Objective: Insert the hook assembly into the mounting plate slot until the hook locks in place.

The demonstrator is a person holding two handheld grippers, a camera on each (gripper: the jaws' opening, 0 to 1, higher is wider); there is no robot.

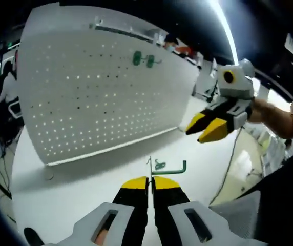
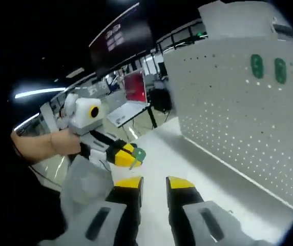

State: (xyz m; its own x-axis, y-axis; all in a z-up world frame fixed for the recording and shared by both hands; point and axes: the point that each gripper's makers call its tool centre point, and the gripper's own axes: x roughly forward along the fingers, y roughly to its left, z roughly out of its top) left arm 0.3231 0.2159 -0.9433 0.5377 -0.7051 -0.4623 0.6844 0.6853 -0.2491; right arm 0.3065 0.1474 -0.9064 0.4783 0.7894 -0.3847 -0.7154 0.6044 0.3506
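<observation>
I am holding the green hook (image 1: pixel 168 166) clamped in my left gripper (image 1: pixel 150 180), well short of the pegboard (image 1: pixel 100 87). My right gripper (image 2: pixel 154 180) is hanging parted and empty. I am planning to square the hook to a slot row, then push until it seats.

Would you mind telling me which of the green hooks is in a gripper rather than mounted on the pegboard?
It is the green hook with a bent metal wire, pinched between the shut jaws of the left gripper. The other green pieces sit high on the white pegboard.
</observation>
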